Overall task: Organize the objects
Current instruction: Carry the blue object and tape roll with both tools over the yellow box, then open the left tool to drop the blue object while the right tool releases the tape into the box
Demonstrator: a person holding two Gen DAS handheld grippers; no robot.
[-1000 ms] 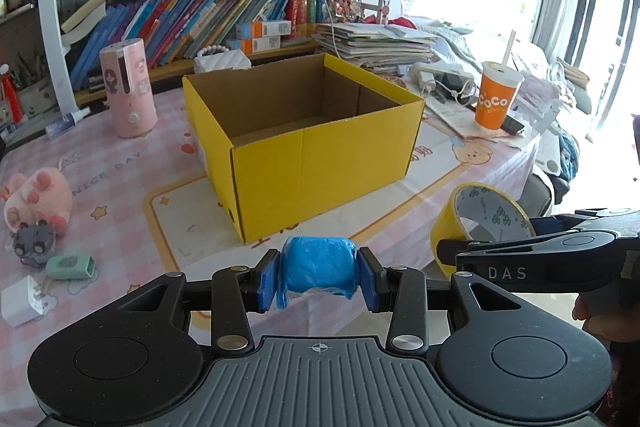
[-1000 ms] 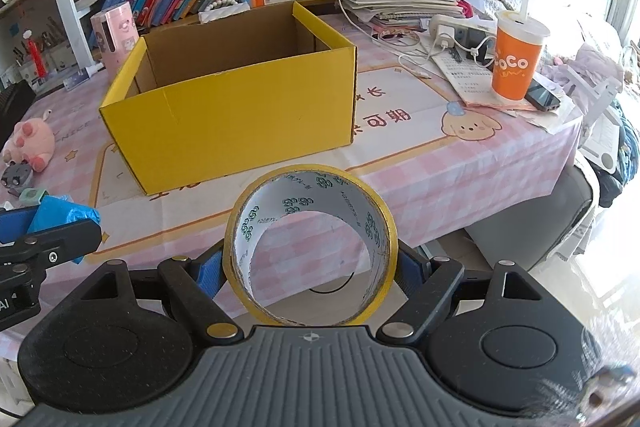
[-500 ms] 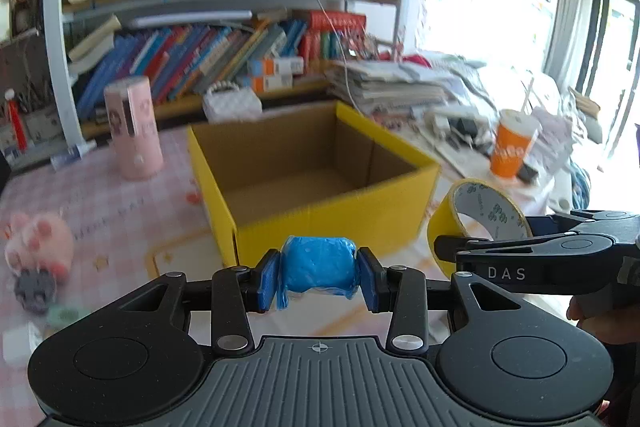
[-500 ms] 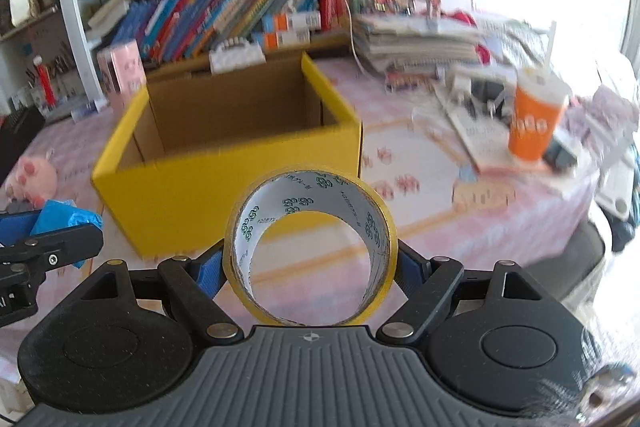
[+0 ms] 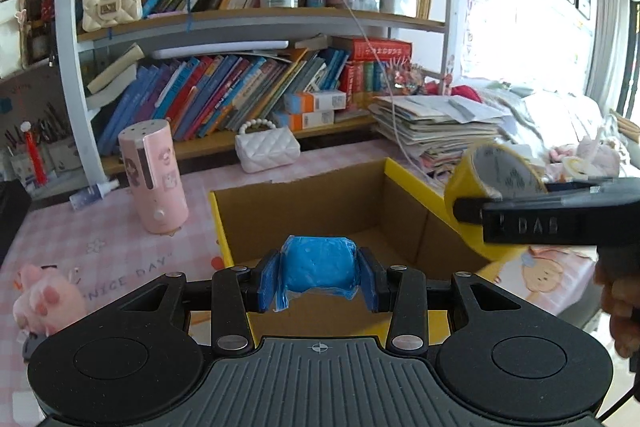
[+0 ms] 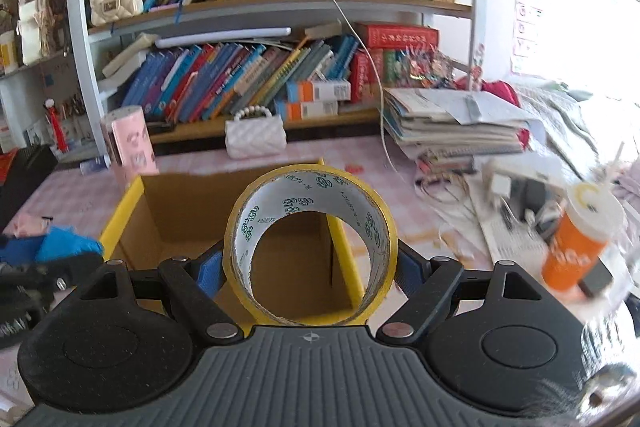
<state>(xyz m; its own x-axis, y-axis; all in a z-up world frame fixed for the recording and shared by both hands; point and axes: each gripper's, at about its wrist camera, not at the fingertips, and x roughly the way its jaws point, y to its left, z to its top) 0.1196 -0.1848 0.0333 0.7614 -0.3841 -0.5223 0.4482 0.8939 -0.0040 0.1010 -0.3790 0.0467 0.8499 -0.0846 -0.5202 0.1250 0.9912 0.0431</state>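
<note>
My left gripper [image 5: 319,277] is shut on a blue wrapped packet [image 5: 319,267] and holds it above the near edge of the open yellow cardboard box [image 5: 404,175]. My right gripper [image 6: 310,269] is shut on a roll of yellow tape [image 6: 310,247] and holds it over the box's near right part [image 6: 124,203]. In the left wrist view the tape roll [image 5: 480,179] and right gripper show at the right, above the box's right wall. In the right wrist view the blue packet [image 6: 68,247] shows at the left. The box inside looks bare where it shows.
A pink cylinder device [image 5: 154,175] and a white quilted purse [image 5: 267,149] stand behind the box. A pink plush [image 5: 44,301] lies left. An orange cup [image 6: 576,251], a paper stack [image 6: 456,123] and cables sit right. Bookshelves [image 5: 256,23] line the back.
Both grippers have moved forward and up with their loads, from in front of the box to over its opening. The table front edge has dropped out of view.
</note>
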